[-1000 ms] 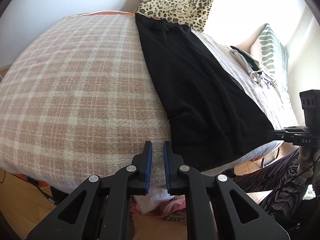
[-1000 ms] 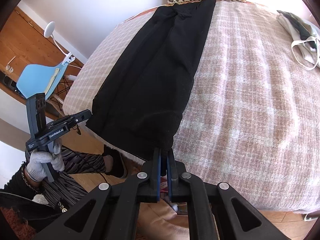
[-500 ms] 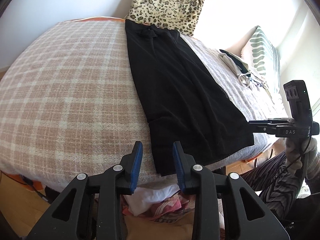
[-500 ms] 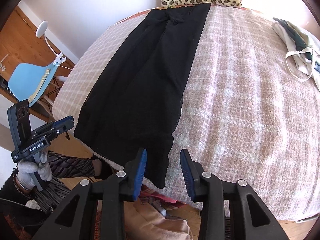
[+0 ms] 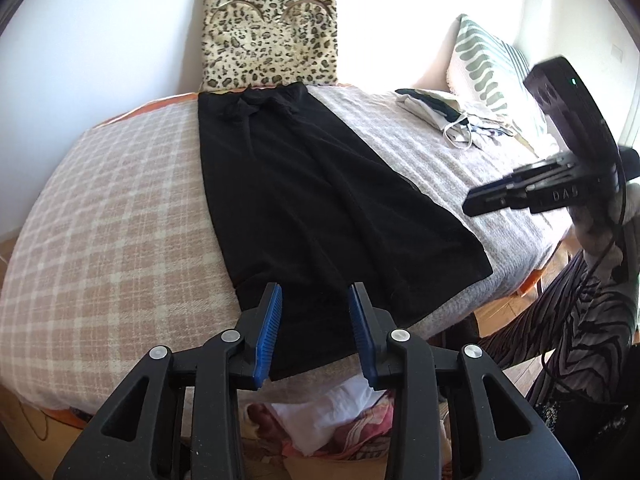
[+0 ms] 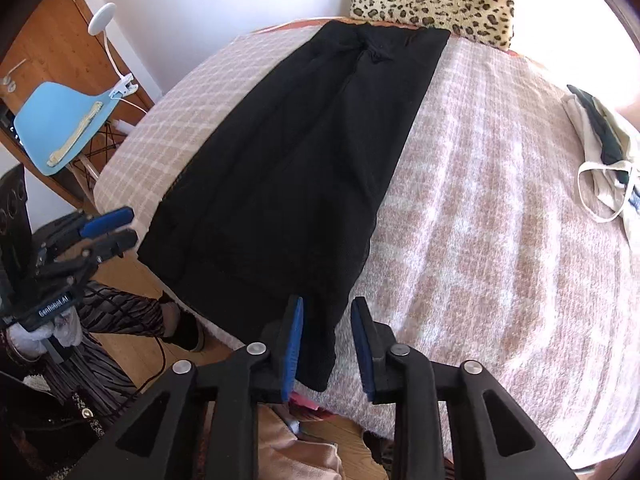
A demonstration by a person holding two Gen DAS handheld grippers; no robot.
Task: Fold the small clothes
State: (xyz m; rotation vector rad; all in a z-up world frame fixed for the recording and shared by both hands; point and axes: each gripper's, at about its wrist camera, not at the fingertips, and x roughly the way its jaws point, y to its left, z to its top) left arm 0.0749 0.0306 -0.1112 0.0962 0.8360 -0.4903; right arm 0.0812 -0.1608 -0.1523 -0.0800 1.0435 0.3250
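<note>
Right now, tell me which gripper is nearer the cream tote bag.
Right. The right gripper is at the black garment's hem corner toward the cream tote bag; the left gripper is at the opposite corner.

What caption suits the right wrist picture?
Open tongs hover over the near hem of a black garment spread on a checked bed.

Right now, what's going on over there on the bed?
A person is folding clothes with a handheld gripper in each hand. A long black garment lies flat and lengthwise on the plaid blanket, its far end at the leopard-print cushion. Both the left gripper and the right gripper have just opened at the garment's near hem, which hangs over the bed edge; neither grips it. A tote bag lies off to the side.
</note>
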